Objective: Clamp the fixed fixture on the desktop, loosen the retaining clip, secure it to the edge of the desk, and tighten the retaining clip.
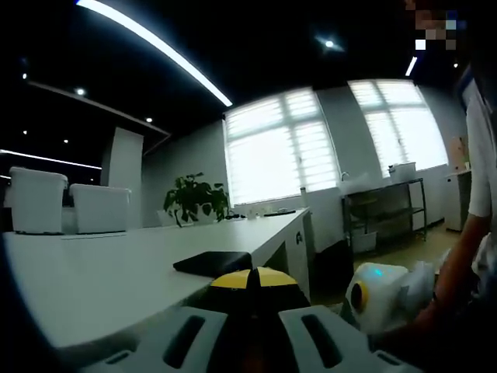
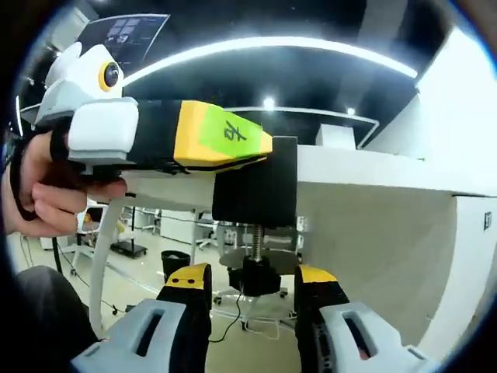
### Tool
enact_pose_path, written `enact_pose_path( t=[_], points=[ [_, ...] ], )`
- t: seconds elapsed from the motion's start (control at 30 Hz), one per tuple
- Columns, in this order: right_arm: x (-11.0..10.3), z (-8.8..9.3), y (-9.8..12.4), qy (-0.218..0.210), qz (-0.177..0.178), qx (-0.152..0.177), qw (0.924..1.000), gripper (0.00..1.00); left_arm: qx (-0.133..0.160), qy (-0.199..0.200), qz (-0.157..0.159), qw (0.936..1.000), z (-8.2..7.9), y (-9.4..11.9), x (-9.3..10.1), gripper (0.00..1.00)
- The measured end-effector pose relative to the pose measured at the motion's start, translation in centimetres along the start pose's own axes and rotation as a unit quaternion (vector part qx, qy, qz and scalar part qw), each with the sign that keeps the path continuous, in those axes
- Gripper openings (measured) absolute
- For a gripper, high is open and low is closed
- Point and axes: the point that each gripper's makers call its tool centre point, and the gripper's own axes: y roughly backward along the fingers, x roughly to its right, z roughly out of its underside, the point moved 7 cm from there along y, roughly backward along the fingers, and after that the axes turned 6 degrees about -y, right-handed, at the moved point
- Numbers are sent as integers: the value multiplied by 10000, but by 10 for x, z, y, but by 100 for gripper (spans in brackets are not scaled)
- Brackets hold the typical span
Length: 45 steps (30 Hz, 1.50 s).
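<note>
Jaws first: the left gripper [image 2: 233,144] is pinching the top of the black clamp fixture [image 2: 256,186] and holding it onto the near edge of the white desk [image 2: 373,175]. In the right gripper view you can see its yellow tips closed on the fixture's upper part, with a hand [image 2: 46,190] wrapped around the grip. In the left gripper view, the same jaws sit pressed together at the bottom of the frame, yellow tips on the fixture's black top plate [image 1: 213,263], which lies flat on the desk surface at its near edge.

The right gripper [image 2: 252,291] is spread open underneath, one jaw on each side of the black knob [image 2: 255,276] at the bottom of the threaded screw [image 2: 255,237]. I can't tell whether the pads are touching the knob yet, it looks like they're just bracketing it.

As for progress, I'd say the fixture is picked up and already hooked over the desk edge, so the placing part looks done. There's a visible gap between the screw's pressure disc and the underside of the desk, so tightening seems to be what's left: close on the knob and turn it until it bites.
</note>
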Motion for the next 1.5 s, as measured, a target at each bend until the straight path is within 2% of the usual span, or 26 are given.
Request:
enact_pose_path(
  t=[0.1, 0.3, 0.4, 0.5, 0.6, 0.7, 0.83, 0.93, 1.07, 1.13, 1.2, 1.27, 1.4, 1.5],
  points=[
    [-1, -3, -5, 131, -188, 26, 9997, 28, 61, 145, 6, 9999, 0, 0, -1, 3],
    [3, -1, -9, 224, -598, 63, 9979, 27, 31, 64, 12, 10000, 1, 0, 0, 3],
    [7, -2, -9, 114, -1059, 58, 9943, 26, 47, 87, -5, 10000, 2, -1, -1, 3],
    [13, -3, -13, -187, -1680, -48, 9856, 26, 21, 93, -4, 10000, 3, -1, 0, 3],
    [17, -5, -18, -44, -2321, -172, 9725, 26, -19, 21, -21, 10000, 3, 0, 0, 3],
    [20, -7, -21, 138, -2930, -290, 9556, 26, -37, 26, -14, 10000, 3, -1, 0, 3],
    [22, -6, -26, 145, -3345, -395, 9414, 26, -21, 49, -7, 10000, 3, -1, -1, 3],
    [23, -6, -30, 125, -3478, -444, 9364, 26, -5, 63, -4, 10000, 3, -1, -1, 3],
    [20, -6, -26, 139, -3500, -436, 9356, 26, 13, 98, 11, 10000, 3, -1, -2, 3],
    [20, -5, -24, 85, -3440, -406, 9380, 26, 22, 107, 16, 9999, 3, -1, -2, 3],
    [20, -3, -22, -288, -3317, -471, 9418, 27, 27, 96, 15, 9999, 3, -1, -2, 3],
    [20, -1, -21, -226, -3246, -419, 9447, 31, 14, 100, 22, 9999, 4, -1, -3, 3],
    [18, 1, -13, -100, -2910, -346, 9561, 44, 30, 141, 39, 9999, 4, 0, -3, 3],
    [12, 7, -2, -49, -2489, -330, 9680, 45, 14, 150, 35, 9999, 4, 0, -3, 3]
  ],
)
